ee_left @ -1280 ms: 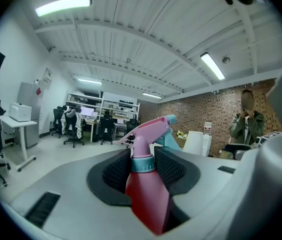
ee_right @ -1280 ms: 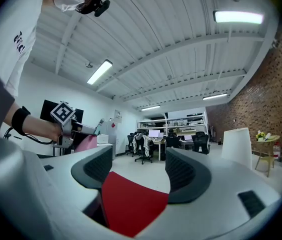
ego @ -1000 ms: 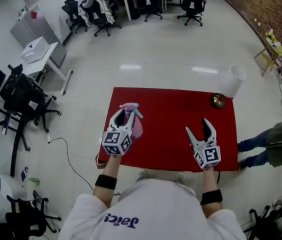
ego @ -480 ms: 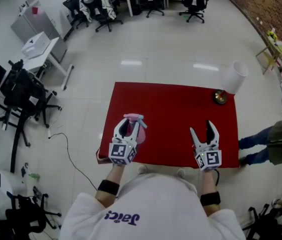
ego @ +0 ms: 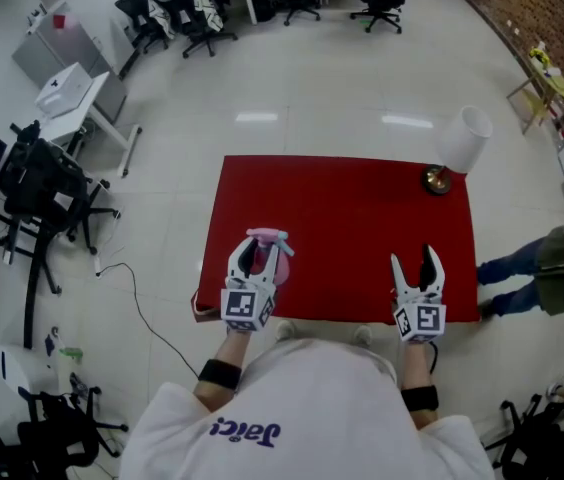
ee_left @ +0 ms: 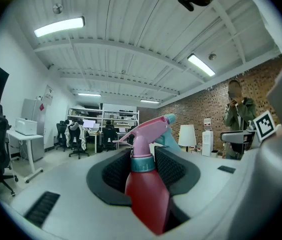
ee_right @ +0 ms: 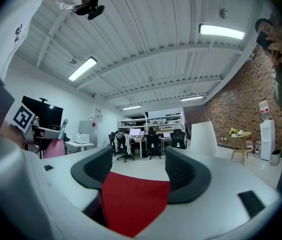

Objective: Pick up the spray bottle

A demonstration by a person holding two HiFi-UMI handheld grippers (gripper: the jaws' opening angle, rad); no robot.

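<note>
Head view: the left gripper (ego: 253,255) is clamped on the pink spray bottle (ego: 270,251) at the near left part of the red table (ego: 352,218). The right gripper (ego: 418,268) hangs at the near right edge, and a white lamp (ego: 459,148) stands at the far right corner

Left gripper view: both pads press on the upright bottle around its teal collar

Right gripper view: the jaws stand apart, with only red tabletop between them

We are seeing a red counter (ego: 352,218), a red spray bottle (ee_left: 146,194) with a pink top, and a white left tool (ego: 258,252) and right tool (ego: 414,260) wearing black-and-white squares.
</note>
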